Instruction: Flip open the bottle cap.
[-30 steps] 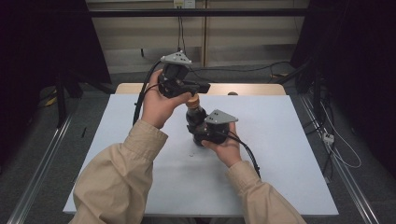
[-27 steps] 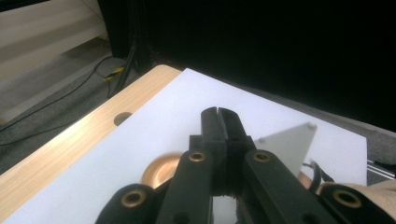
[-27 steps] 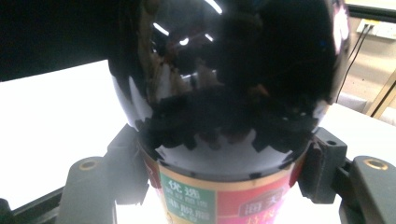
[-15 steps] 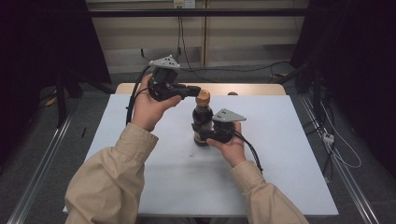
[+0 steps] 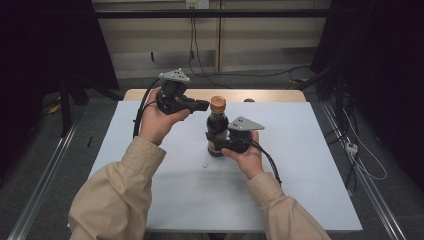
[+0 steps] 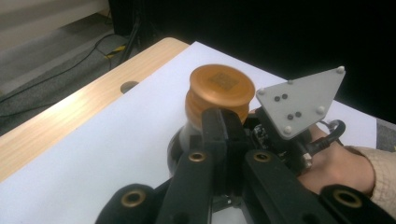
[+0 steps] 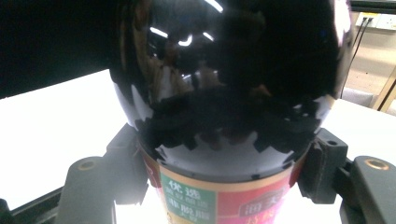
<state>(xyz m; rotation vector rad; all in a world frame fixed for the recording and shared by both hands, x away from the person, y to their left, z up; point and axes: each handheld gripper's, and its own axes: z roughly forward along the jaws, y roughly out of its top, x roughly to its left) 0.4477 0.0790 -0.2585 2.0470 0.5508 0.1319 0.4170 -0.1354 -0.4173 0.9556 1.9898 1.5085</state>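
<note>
Dark bottle (image 5: 217, 134) stands upright on the white worktop (image 5: 300, 165), its body clamped between the pads of the right tongs (image 5: 218, 144), which grip it low, across the labelled belly. In the right gripper view the two jaws sit against either side of the label, glass bulging above them.

Left tongs (image 5: 204, 105) pressed closed with nothing between them, tips just beside the orange cap (image 6: 218, 91) and slightly above the right tongs, on the side away from the right hand. In the left gripper view the closed tips lie in front of the cap's threaded skirt; touching or just short, cannot tell.

Likely job: work the cap with the left while the right steadies.

Risks, as judged:
- Closed tips cannot take the cap. If they push on as they are, they shove the neck sideways; with the hold so low, the bottle could tip in the right tongs.
- Glass is smooth and rounded; a twist at the top could spin the bottle in the pads rather than turn the cap.
- A glancing contact could skid off the cap rim toward the grey plate (image 6: 299, 100) of the right tongs, just beside the cap.
- Any tilt with a loosened cap risks dark liquid on the worktop.
</note>
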